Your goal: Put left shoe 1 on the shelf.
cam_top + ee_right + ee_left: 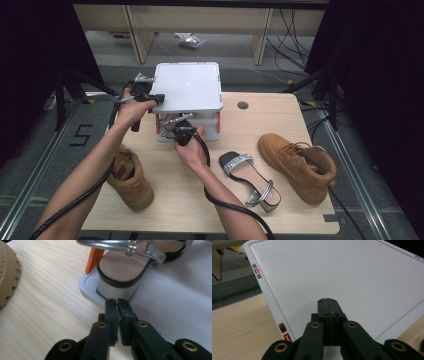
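Two tan boots [299,166] [131,176] and a silver-strapped sandal [249,177] on the wooden table [180,200]; cables on the floor beyond.

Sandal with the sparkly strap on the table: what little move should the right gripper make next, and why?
Probably back the right gripper away from the white rack and swing toward the sandal on the table. Its jaws are barely apart with nothing between them, and a similar sandal already sits on the lower shelf, so its mate seems next.
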The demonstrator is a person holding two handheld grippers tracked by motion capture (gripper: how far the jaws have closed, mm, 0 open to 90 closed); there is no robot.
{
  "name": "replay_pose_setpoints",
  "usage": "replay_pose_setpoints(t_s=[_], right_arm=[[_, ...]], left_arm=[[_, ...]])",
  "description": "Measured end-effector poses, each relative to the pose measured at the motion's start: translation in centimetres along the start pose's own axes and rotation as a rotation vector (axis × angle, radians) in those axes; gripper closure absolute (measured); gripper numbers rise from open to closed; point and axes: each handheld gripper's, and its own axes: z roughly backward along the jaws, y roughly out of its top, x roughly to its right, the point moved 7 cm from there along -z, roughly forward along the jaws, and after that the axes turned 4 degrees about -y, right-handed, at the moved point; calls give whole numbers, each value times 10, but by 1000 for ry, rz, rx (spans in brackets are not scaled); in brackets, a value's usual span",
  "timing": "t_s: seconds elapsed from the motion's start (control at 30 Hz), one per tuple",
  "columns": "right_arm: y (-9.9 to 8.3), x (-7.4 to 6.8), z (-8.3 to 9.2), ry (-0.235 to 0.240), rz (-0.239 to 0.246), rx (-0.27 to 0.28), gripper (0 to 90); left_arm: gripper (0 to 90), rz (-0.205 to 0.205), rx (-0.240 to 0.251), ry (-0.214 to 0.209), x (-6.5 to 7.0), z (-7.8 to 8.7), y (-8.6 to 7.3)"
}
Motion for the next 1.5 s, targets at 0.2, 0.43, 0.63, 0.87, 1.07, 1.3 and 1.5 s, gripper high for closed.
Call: replay_pose_setpoints(t_s=[0.2,0.43,0.63,0.87,1.07,1.3,1.5], right_arm=[[-7,13,21,4,0,-30,775],[-21,29,43,9,9,-61,704],[-36,47,59,-7,8,-101,635],[-52,66,79,-14,-8,-118,590],[-74,84,95,-18,-38,-163,538],[-101,103,118,-24,-83,-192,486],[-120,123,137,-33,-120,-200,472]], left_arm=[[895,-2,0,3,0,0,0],[895,-5,-1,6,1,0,0],[895,-3,-1,7,1,0,0],[895,-8,-3,11,1,0,0],[895,-17,-15,11,0,1,0],[894,-9,-20,10,1,0,1],[895,2,-13,2,0,0,0]])
